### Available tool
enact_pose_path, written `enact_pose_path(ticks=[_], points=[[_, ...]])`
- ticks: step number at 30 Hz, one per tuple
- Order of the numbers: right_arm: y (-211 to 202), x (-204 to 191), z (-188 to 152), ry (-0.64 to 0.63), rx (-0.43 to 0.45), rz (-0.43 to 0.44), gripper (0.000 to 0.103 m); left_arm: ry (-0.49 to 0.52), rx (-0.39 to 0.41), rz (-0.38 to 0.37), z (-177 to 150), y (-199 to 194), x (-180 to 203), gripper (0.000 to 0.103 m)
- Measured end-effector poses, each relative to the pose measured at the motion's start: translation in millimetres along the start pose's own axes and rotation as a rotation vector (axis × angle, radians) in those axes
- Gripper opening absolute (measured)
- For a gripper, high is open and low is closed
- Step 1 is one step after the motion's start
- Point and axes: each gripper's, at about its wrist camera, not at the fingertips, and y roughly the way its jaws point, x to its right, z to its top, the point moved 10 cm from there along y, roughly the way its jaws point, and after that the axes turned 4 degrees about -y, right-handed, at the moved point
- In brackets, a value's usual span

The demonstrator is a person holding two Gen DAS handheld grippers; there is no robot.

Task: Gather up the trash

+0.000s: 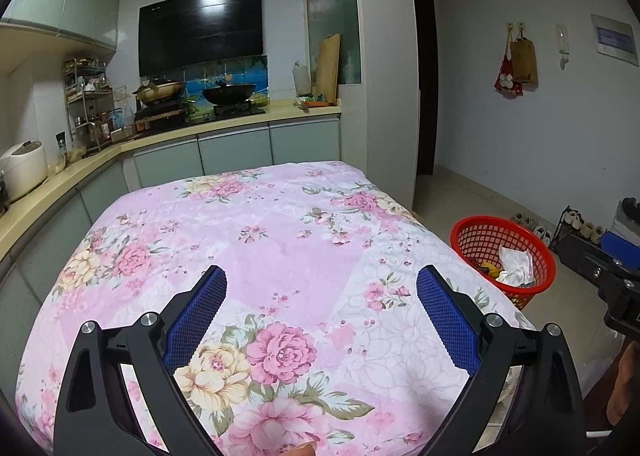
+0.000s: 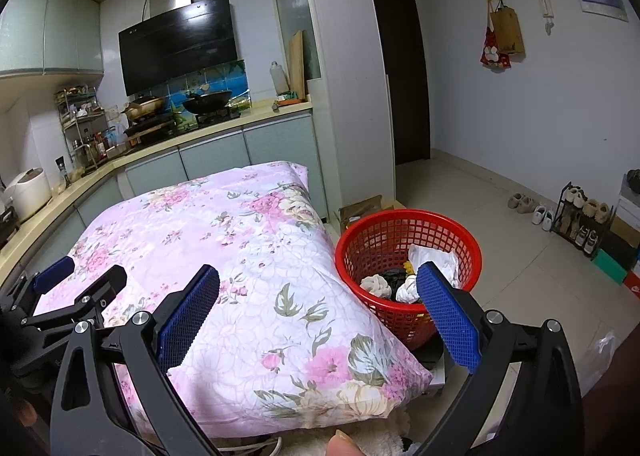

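Fingers (image 1: 196,316) with blue ribbed pads are seen spread wide on the left gripper (image 1: 320,312), with nothing held between them; a flowered pink quilt (image 1: 280,240) fills the lower middle of the left wrist view beneath them. The right gripper (image 2: 318,310) is likewise released, its blue fingers (image 2: 448,316) set far apart and empty, framing the corner of the quilt and part of a red basket (image 2: 384,228).

The red basket is placed on the tiled floor (image 2: 520,240), just beside the right edge of the quilt, at centre right in the right wrist view and at the right edge in the left wrist view. Trash (image 2: 434,258) is seen inside it: crumpled white paper, knotted pale wads and some dark and yellow scraps.

At the lower left of the right wrist view the left gripper is visible over the quilt. In the upper left of both views a bench (image 1: 224,124) with a wok (image 1: 229,93) and a pan is shown below a black hood (image 1: 200,30). A shoe rack (image 2: 580,216) is set against the wall at far right.
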Motion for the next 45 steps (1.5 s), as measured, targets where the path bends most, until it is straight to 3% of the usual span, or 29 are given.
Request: enact_pose_path(ticks=[45], points=[[5,1,-6,-0.001,-0.022,-0.003,0.096,-0.059,-0.040,-0.003,-13,6,-15,0.093]])
